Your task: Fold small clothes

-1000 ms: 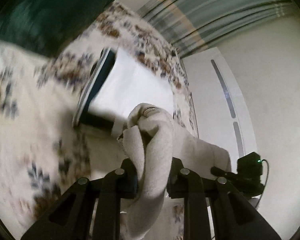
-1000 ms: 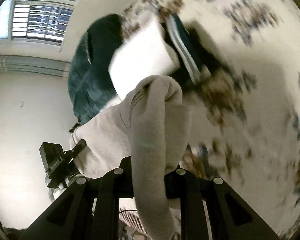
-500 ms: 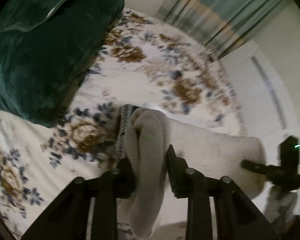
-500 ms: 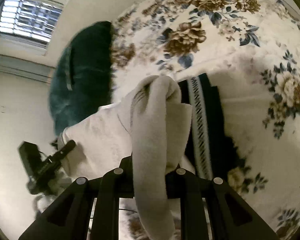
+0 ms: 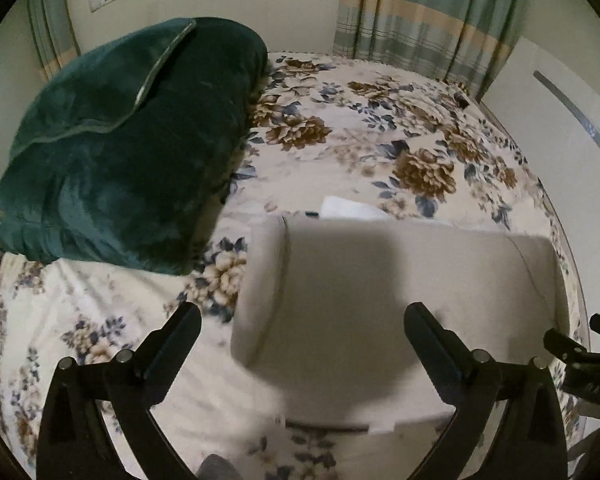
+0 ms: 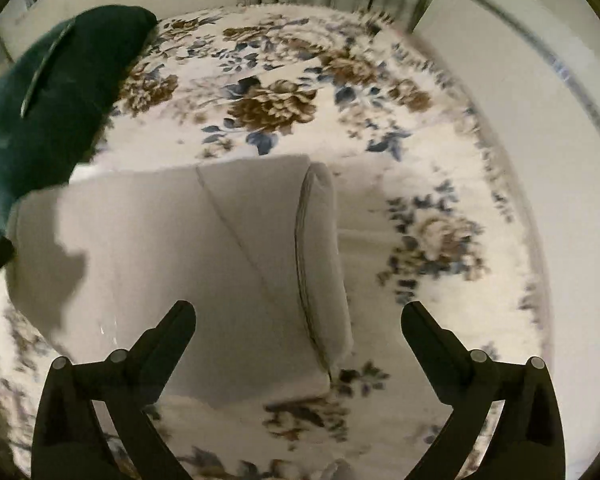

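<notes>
Both my grippers (image 5: 302, 314) (image 6: 298, 312) gape empty above the beige garment (image 5: 400, 300); only my left view shows white cloth (image 5: 348, 209) behind it.

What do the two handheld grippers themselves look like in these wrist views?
Both the left gripper and the right gripper look alike: matte black, two tapered fingers on angular struts with triangular cut-outs and round silver pivot pins. No cables, markings or sleeves show.

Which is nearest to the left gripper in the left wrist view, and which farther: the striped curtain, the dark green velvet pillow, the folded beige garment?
1. Folded beige garment: directly ahead of the open left gripper.
2. Dark green velvet pillow: left, farther up the bed.
3. Striped curtain: behind the bed, upper right.
</notes>
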